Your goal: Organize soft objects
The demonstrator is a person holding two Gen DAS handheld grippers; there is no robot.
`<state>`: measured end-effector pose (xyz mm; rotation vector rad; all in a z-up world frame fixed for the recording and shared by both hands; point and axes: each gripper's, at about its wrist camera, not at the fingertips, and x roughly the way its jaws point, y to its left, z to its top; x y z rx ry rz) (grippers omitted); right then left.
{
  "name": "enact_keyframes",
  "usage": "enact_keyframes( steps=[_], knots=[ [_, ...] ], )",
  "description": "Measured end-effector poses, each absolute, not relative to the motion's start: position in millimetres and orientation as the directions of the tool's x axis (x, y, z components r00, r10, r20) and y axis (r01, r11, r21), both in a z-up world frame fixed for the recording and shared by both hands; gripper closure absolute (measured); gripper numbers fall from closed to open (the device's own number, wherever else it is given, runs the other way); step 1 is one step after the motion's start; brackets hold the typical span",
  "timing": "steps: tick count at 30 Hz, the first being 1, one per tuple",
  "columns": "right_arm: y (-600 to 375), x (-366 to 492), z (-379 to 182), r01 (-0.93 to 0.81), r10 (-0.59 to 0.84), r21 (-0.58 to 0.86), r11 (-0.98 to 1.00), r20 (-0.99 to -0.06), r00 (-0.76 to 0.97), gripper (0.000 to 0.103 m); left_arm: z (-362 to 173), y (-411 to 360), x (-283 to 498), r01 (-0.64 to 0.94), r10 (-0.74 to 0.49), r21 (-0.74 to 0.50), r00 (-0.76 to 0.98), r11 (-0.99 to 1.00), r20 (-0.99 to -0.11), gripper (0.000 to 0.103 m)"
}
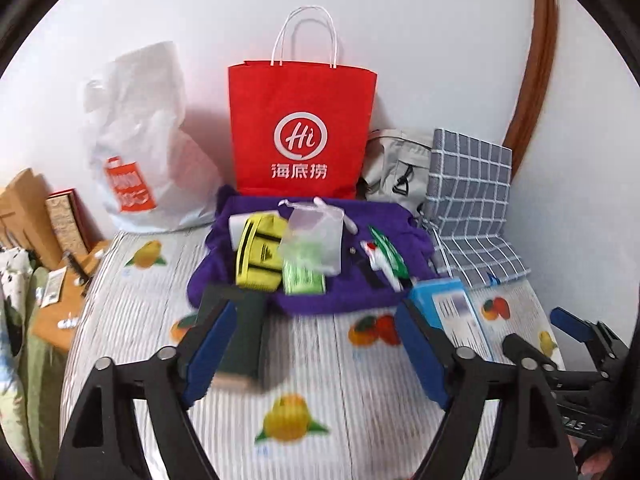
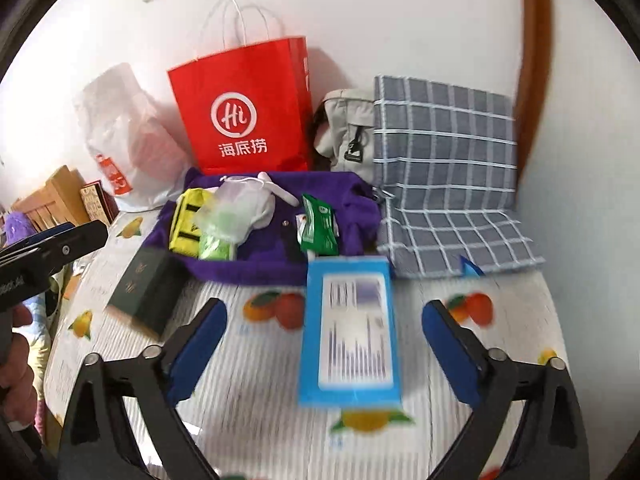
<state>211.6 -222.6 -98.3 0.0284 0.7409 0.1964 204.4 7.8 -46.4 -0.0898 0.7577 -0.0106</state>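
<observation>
**Bed with purple cloth pile, both grippers wide**

A bed covered by a striped sheet (image 1: 344,364) printed with fruit is seen against a white wall. The purple cloth (image 1: 316,280) is taken as the landmark. Behind it a red paper bag (image 1: 302,128) is stood upright against the wall, with a white plastic bag (image 1: 140,140) to the left of that and a grey pouch (image 1: 396,164) to the right. Right of the cloth, touching its edge, a grey checked cushion (image 2: 444,168) is laid, partly propped on the wall. On the cloth are laid a yellow pouch (image 1: 258,254), a clear drawstring bag (image 1: 316,240) over a light green packet (image 1: 302,280), and a dark green sachet (image 2: 318,226).

At the cloth's front left edge a dark green box (image 2: 146,294) is seen; at its front right edge a blue box (image 2: 348,332) is seen.

The fingers of the left gripper (image 1: 316,344) are spread, the dark green box lying between them unpinched. The fingers of the right gripper (image 2: 324,344) are spread around the blue box, with clear gaps on both sides.
</observation>
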Motion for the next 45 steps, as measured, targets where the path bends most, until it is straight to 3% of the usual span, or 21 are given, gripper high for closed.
enact_keyframes(
  steps=[6, 9, 16, 22, 45],
  knots=[
    [-230, 139, -86, -0.161, 0.189, 0.101, 0.982, -0.630, 0.754, 0.000, -45, -2, 134, -0.014, -0.049, -0.088, 0.740, 0.996, -0.671, 0.017],
    [-226, 106, -81, -0.178, 0.186, 0.075, 0.981, -0.621, 0.761, 0.000, -43, -6, 104, -0.010, -0.055, -0.094, 0.750, 0.996, -0.660, 0.010],
    [-225, 54, -78, -0.189, 0.185, 0.059, 0.980, -0.611, 0.770, 0.000, -31, -12, 46, -0.044, 0.002, -0.053, 0.791, 0.998, -0.611, 0.010],
    [-226, 33, -69, -0.141, 0.114, -0.003, 0.990, -0.575, 0.810, 0.000, -34, -8, 24, -0.078, 0.017, -0.069, 0.777, 0.995, -0.629, 0.010],
    [-235, 23, -72, -0.167, 0.155, 0.032, 0.985, -0.579, 0.800, 0.000, -33, -20, 10, -0.077, 0.042, -0.032, 0.793, 0.996, -0.608, 0.010]
  ],
)
